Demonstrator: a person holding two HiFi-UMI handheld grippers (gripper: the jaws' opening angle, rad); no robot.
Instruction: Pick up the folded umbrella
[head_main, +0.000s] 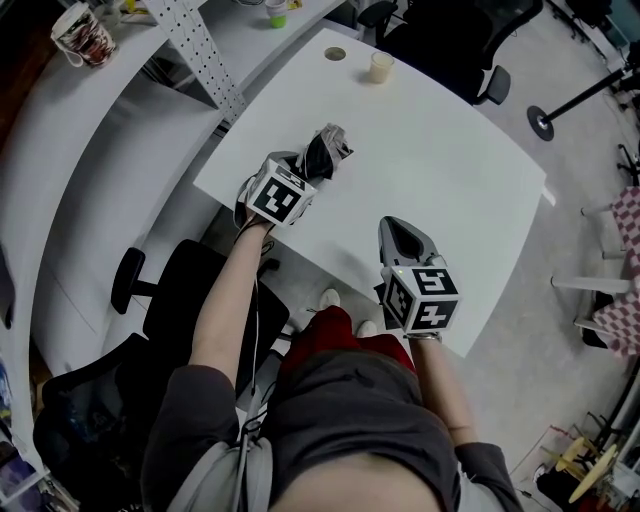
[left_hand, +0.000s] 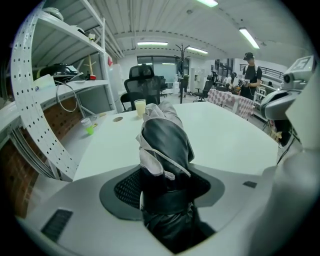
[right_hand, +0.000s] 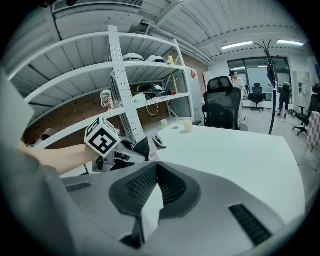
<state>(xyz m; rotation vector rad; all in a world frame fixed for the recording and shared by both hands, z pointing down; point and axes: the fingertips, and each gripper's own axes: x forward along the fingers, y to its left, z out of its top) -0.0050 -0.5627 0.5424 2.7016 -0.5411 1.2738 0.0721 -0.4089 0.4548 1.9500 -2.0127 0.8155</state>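
Black fabric edged in pale grey, the folded umbrella (left_hand: 165, 142) sits pinched between the fingers of the left gripper (left_hand: 166, 192), which clamp it at its banded waist. The bunched canopy juts out beyond the fingertips and the darker end hangs back behind them. Gripping at the band, where the folds are bound tight, probably gives the ribbed pads (left_hand: 125, 189) something firm to bite rather than loose cloth. The white table (head_main: 450, 180) lies below and ahead of these fingers. The umbrella looks clear of it, though no view shows the gap outright. The right gripper (right_hand: 154, 170) hangs off to the side of the left one, its fingers pressed together at the tips with nothing between them. It seems parked out of the way, since one hand is enough for this load. Far beyond both sets of fingertips, a pale cup (head_main: 380, 67) stands near the table's far edge.
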